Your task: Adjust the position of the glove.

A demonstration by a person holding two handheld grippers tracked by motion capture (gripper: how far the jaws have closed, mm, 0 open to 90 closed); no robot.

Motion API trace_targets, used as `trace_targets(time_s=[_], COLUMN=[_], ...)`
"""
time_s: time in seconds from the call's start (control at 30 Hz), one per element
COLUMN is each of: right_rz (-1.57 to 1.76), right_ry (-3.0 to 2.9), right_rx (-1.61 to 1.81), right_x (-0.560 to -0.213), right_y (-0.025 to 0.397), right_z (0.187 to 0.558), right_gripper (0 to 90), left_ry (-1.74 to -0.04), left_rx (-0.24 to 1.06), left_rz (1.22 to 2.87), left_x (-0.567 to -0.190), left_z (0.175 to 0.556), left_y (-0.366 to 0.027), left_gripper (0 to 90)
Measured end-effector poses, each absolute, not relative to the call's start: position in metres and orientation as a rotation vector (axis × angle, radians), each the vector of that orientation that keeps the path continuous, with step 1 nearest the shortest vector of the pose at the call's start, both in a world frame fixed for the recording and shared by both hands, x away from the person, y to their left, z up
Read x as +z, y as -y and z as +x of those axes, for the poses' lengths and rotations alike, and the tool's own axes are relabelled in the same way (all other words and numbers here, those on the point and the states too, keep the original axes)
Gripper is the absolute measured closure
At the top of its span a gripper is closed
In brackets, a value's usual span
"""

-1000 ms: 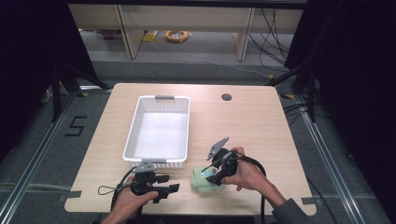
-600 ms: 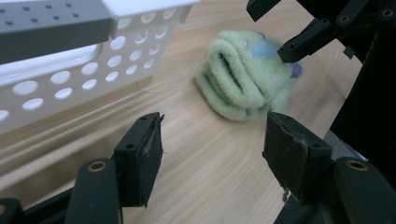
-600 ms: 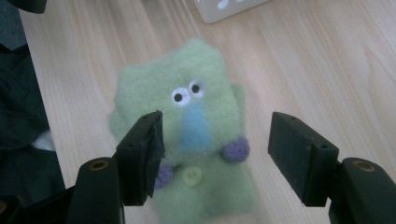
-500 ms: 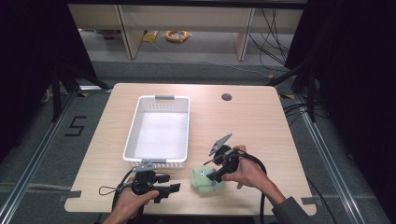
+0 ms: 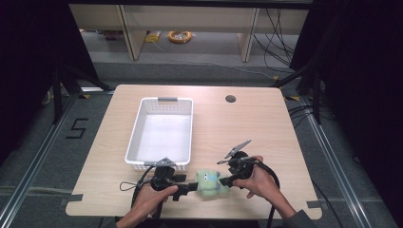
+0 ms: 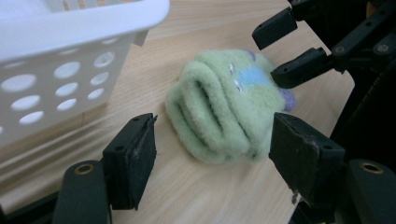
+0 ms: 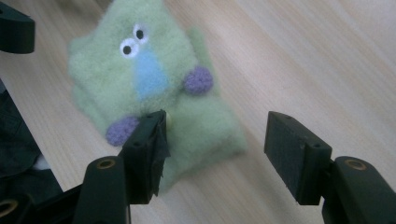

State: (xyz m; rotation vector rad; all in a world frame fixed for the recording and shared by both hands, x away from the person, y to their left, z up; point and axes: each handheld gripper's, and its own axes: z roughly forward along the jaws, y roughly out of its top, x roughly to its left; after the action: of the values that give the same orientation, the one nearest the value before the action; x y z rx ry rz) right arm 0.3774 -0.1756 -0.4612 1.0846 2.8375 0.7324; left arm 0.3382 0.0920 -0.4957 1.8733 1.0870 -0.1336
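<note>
A folded green plush toy (image 5: 209, 182) with stitched eyes, a blue patch and purple dots lies on the table near the front edge. In the left gripper view the toy (image 6: 219, 107) lies just ahead of and partly between the wide-apart jaws of my open left gripper (image 6: 215, 135). From the left, my left gripper (image 5: 194, 186) points at the toy. My right gripper (image 5: 224, 180) comes in from the right, open. Its jaws straddle the toy's near corner (image 7: 177, 93) in the right gripper view, where the right gripper (image 7: 219, 130) holds nothing.
An empty white perforated basket (image 5: 135, 135) stands just behind the left gripper, its wall (image 6: 56, 70) close on the left. A round cable hole (image 5: 230, 99) sits at the table's back right. Bare wood (image 5: 256, 128) lies right of the basket.
My left gripper has slid right until its jaws reach the toy. The right gripper has dropped slightly closer to it. The toy has stayed put.
</note>
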Motion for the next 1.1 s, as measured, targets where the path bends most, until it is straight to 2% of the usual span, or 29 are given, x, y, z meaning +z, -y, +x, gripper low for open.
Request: trace_targets(time_s=[0.37,0.63,0.93,1.1], right_rz=[1.180,1.310,1.388,1.380], right_ry=[-2.820,-2.813,-2.815,-2.815], right_rx=[0.771,0.816,0.919,0.986], right_x=[-0.474,-0.481,-0.489,-0.493], right_y=[0.181,0.184,0.191,0.194], right_z=[0.375,0.373,0.374,0.372], right_gripper=[41.4,41.8,48.3,57.1], left_ry=[-1.109,-1.128,-1.088,-1.063], left_rx=[-0.108,-0.185,-0.225,-0.227], left_rz=[1.928,1.936,1.951,1.944], left_x=[-0.503,-0.512,-0.514,-0.514], left_z=[0.348,0.350,0.349,0.348], left_y=[-0.074,-0.072,-0.066,-0.066], left_gripper=[32.5,32.5,43.8,53.0])
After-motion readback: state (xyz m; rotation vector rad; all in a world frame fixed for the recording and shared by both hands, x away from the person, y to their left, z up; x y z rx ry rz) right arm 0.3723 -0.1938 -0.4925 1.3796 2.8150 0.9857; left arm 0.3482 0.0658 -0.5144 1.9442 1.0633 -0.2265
